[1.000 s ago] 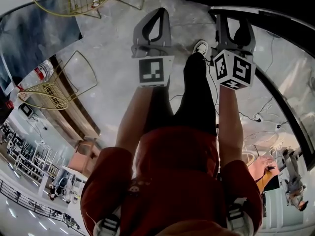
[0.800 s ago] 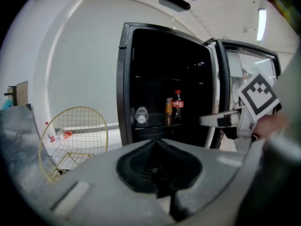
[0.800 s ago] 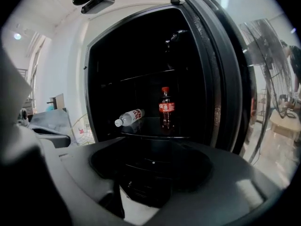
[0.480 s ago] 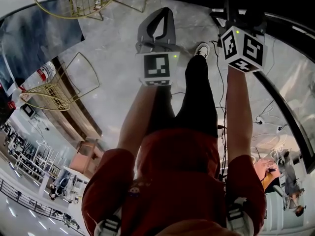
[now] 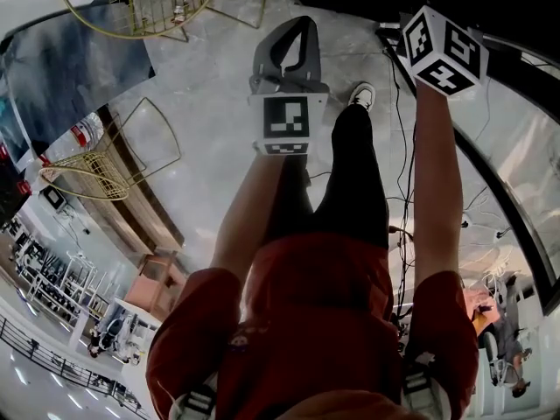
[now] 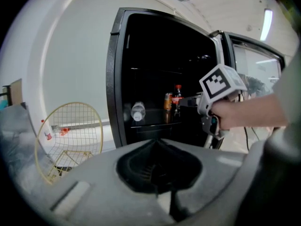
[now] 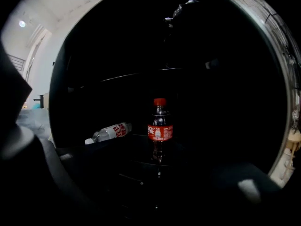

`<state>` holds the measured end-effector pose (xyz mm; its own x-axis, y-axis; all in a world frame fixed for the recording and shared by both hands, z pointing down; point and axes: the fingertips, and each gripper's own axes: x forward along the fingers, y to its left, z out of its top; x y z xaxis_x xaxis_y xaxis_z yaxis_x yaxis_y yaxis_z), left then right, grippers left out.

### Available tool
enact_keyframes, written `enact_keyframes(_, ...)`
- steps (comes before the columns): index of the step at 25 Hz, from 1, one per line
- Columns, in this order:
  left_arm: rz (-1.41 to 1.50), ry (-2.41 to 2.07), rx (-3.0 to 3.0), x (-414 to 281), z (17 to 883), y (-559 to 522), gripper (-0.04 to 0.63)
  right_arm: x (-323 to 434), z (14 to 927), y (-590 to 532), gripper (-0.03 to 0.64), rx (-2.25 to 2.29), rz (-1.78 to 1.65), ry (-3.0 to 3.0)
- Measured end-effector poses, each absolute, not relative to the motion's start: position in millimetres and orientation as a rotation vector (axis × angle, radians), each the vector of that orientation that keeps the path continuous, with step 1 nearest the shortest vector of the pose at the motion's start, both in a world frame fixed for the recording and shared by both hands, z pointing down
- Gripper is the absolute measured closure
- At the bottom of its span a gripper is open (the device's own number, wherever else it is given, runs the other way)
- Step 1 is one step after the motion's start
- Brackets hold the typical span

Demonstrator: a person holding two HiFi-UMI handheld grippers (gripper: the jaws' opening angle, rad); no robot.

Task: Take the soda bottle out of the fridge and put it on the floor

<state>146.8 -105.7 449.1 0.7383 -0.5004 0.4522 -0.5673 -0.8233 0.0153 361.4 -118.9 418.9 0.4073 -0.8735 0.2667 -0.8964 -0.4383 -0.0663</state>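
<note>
black fridge (image 6: 115, 79) stands open, its glass door (image 6: 251, 60) swung out at 2 o'clock in the left gripper view. the dark plastic soda bottle (image 7: 160, 128) w/ red cap + red label stands upright on a fridge shelf (image 6: 150, 125), dead centre of the right gripper view. a clear plastic water bottle (image 7: 109, 132) w/ red-white label lies on its side at the soda bottle's 9 o'clock, apart from it. seen from the left gripper, an orange metal drink can (image 6: 167, 101) stands just beside the soda bottle, also at its 9 o'clock.

right gripper (image 6: 190, 100) reaches into the fridge. its dark jaws stand wide apart w/ nothing gripped. the soda bottle is ahead at 12 o'clock, in line w/ the gap, untouched. its white marker cube (image 5: 444, 49) sits at 1 o'clock in the head view.

left gripper (image 5: 293, 26): grey jaws closed tip to tip, empty, held back from the fridge above the grey polished floor (image 5: 201, 121) at 12 o'clock in the head view.

a gold wire chair (image 6: 70, 140) stands at 8 o'clock in the left gripper view, beside the fridge. the person's white shoe (image 5: 361, 94) is on the floor between the two grippers.
</note>
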Motion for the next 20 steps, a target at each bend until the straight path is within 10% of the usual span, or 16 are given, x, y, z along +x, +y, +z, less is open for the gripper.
enact_keyframes(20, 0.701, -0.877, 2.758, 135, 459, -105, 0.595, 417, 424, -176, 0.284, 2.62, 0.404, -1.457)
